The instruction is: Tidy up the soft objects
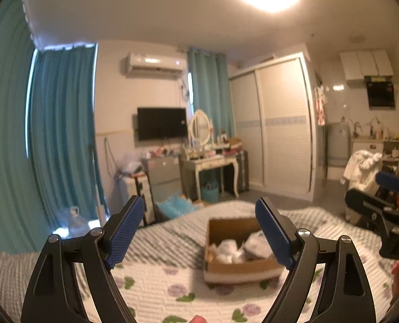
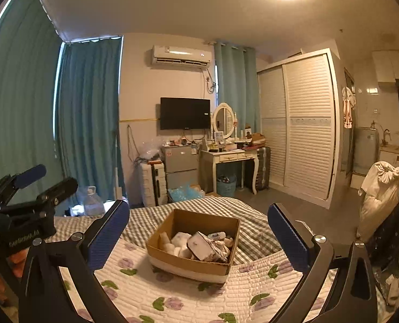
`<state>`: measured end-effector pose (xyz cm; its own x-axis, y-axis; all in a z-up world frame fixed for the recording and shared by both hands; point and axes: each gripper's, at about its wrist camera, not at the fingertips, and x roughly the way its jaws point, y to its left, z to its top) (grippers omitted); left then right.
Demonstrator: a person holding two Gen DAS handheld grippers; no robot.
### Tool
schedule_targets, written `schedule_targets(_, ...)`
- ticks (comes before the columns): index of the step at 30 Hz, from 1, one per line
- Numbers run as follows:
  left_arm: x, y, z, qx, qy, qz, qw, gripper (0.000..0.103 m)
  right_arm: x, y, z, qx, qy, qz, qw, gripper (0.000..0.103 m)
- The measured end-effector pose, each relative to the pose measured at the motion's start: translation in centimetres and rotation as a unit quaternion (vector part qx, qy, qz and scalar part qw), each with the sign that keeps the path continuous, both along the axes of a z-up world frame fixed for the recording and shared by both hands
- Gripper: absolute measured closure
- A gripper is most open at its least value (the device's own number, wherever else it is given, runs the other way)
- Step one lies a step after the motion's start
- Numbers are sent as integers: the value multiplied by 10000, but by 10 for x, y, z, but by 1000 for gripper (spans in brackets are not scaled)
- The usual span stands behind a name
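A cardboard box (image 2: 188,262) sits on the bed and holds several white soft objects (image 2: 199,245). It also shows, blurred, in the left wrist view (image 1: 237,267). My left gripper (image 1: 199,231) is open and empty, held above the quilt in front of the box. My right gripper (image 2: 199,237) is open and empty, also in front of the box and raised above it. The left gripper shows at the left edge of the right wrist view (image 2: 30,185). The right gripper shows at the right edge of the left wrist view (image 1: 382,202).
The bed carries a white floral quilt (image 2: 199,296) and a checked blanket (image 2: 151,220). Beyond its foot stand a small fridge (image 2: 180,167), a dressing table (image 2: 229,158), suitcases, a blue basket (image 2: 226,184) and a white wardrobe (image 2: 299,129). A white garment (image 2: 380,193) hangs at right.
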<state>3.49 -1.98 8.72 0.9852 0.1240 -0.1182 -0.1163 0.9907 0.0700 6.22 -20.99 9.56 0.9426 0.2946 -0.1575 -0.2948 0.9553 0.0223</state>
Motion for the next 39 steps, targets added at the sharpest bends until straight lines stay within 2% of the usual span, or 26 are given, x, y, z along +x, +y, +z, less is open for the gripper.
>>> schedule_targets(6, 16, 14, -51, -371, 252, 18, 9990, 17, 16, 5, -51, 175, 57, -370, 9991, 0)
schedule_targets(8, 23, 13, -66, -272, 409, 73, 9988, 17, 23, 8, -64, 149, 169, -343, 9992, 0)
schedule_targets(14, 26, 5, -77, -231, 685, -59, 9974, 17, 38, 9, -94, 191, 515, -367, 9978, 0)
schedule_targets(23, 21, 1, -80, -320, 754, -166, 9965, 17, 33, 2, -95, 219, 420, -468, 9978, 0)
schedule_targets(28, 21, 2, -82, -271, 730, -131, 9969, 17, 32, 3, -95, 234, 444, -491, 9975, 0)
schedule_targets(39, 19, 7, -84, -442, 747, -244, 9959, 17, 33, 5, -100, 193, 507, -512, 9972, 0)
